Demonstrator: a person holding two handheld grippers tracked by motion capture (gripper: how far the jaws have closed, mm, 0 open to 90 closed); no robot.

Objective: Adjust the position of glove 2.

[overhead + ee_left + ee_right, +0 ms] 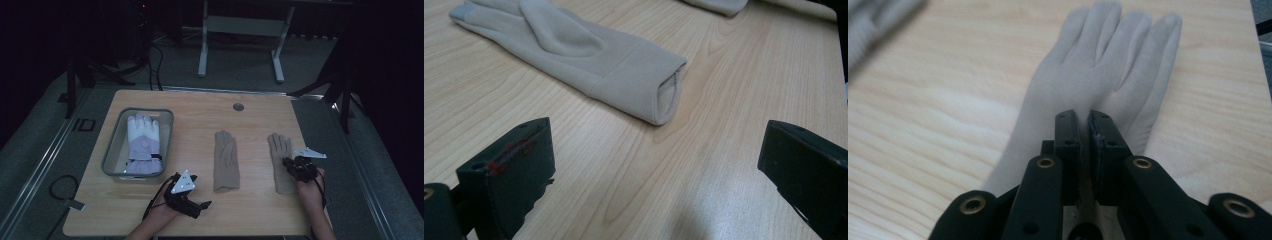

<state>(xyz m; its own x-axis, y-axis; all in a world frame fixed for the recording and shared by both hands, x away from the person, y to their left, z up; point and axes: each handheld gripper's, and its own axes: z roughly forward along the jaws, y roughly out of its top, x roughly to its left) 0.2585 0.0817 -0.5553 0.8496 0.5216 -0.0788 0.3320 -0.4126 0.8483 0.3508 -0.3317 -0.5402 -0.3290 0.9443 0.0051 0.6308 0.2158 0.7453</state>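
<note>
Right gripper [1087, 117]: jaws brought together over the palm of the right-hand beige glove [1098, 85], at centre frame in the right gripper view. The pads appear to pinch a fold of its fabric; how much cloth they have cannot be confirmed from these angles. In the high view the same gripper [289, 163] sits on this glove [280, 150] at lower right of the table [200, 107].

Left gripper [205, 205]: jaws spread wide, nothing between them, resting at lower centre-left.

Handling, as judged: thin knit cloth, light, limp, not fragile. It will drape and sag when lifted; a pinch at the palm or cuff should hold.

Orientation: long axis runs up the frame; fingertips point to the far edge, cuff toward the person.

Second beige glove [226, 160], centre frame, lies parallel and well apart. A grey bin [112, 145] at left holds a white padded glove [143, 142].
</note>
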